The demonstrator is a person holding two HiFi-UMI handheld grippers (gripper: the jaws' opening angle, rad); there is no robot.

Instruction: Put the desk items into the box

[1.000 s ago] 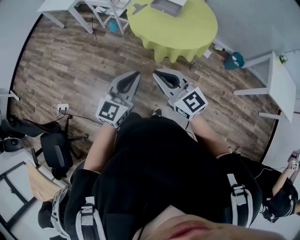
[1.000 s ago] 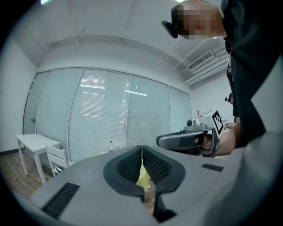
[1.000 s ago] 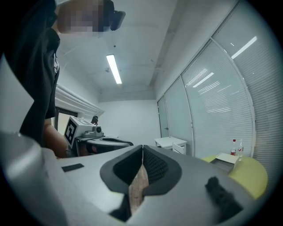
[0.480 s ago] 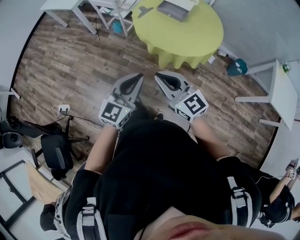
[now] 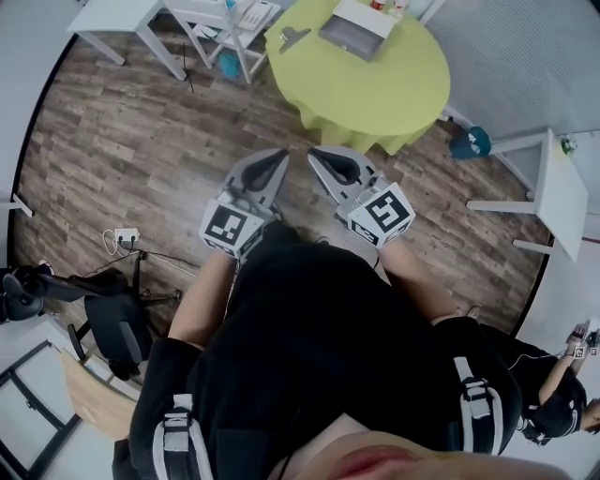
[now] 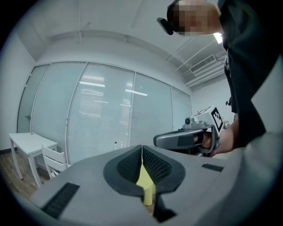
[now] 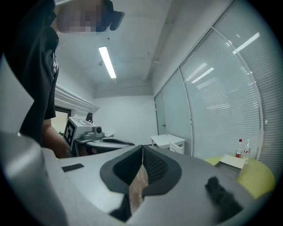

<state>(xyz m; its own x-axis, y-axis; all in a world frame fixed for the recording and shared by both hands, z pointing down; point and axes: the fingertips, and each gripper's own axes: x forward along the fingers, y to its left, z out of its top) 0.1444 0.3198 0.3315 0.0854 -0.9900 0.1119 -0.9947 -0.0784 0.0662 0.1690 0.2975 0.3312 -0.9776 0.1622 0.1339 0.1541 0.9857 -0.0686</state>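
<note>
Status: approach phase, nothing gripped. The left gripper [image 5: 275,157] and the right gripper [image 5: 317,156] are carried side by side at waist level, pointing at the round table [image 5: 394,103] with the yellow-green cloth. In the left gripper view the jaws meet along a thin seam and hold nothing. The yellow-green strip showing in that seam is judged to be the tablecloth beyond, not a held object. In the right gripper view the jaws are likewise together and empty, with only the wood floor [image 5: 122,141] visible between them. The box [image 5: 354,28] stands open on the far part of the table, well apart from both grippers. One dark item [image 5: 292,37] lies on the cloth just beside it, on the left in the head view (other desk items near the top edge are too small to identify). Change over the last second: in the head view the table has come further into the picture. The box, previously cut by the top edge, now shows almost whole, and the floor has slid past beneath. The grippers have kept their shut state and their positions relative to the body throughout. Reading: the person is walking toward the table. No item has yet been loaded, and both grippers must open before the first pick.
</note>
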